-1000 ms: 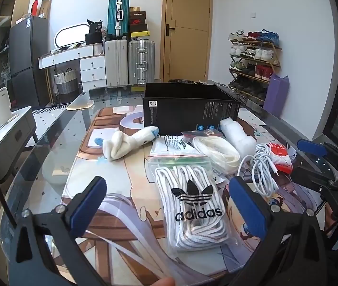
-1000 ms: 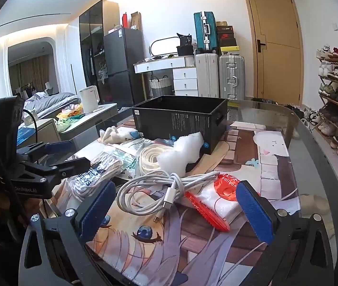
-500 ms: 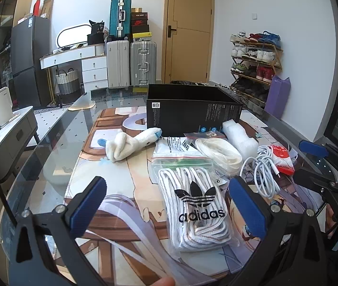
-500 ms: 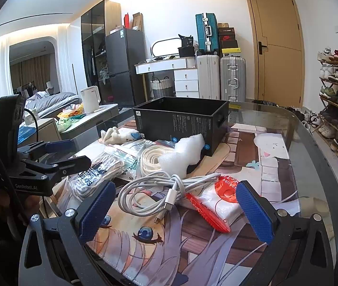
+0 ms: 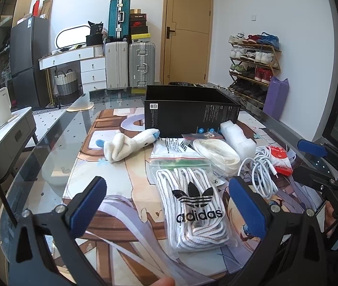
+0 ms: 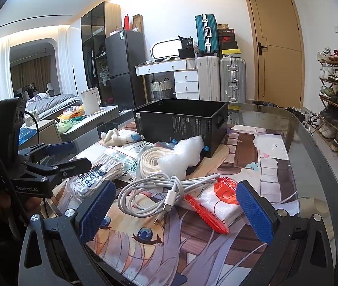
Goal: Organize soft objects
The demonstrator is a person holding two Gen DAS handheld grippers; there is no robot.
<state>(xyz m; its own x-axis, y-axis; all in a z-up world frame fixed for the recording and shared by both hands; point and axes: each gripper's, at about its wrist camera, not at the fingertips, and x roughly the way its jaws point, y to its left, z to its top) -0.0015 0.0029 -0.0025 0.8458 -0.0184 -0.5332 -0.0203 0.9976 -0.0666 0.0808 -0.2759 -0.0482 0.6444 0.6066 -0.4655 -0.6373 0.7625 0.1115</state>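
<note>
A: Where is the left hand-held gripper (image 5: 167,201)?

B: Low over the near end of the table (image 5: 50,157), its blue fingers spread wide with nothing between them. The bag of laces (image 5: 192,205), printed with an adidas logo, lies flat on the picture mat (image 5: 111,190) in the gap between the fingers, untouched.

A: And the right hand-held gripper (image 6: 176,211)?

B: Also wide open and empty. Between its fingers lies the coiled white cable (image 6: 159,190), with the red and white packet (image 6: 216,202) just to its right and partly under the cable's end.

A: What else is on the mat?

B: The black box (image 5: 190,112) stands open-topped at the far side. Against its front sits the foam wrap (image 5: 236,140), and beside that a coil of cream cord (image 5: 216,152) in a clear bag. Left of the box lies a white plush toy (image 5: 128,145) with blue tips, one end touching the box's lower corner. A printed clear bag (image 5: 173,147) lies between the toy and the cord, just behind the laces.

A: Are the two grippers close?

B: They sit side by side; in the right wrist view the left one shows at the left edge over the laces, and in the left wrist view the right one shows at the right edge near the cable.
</note>
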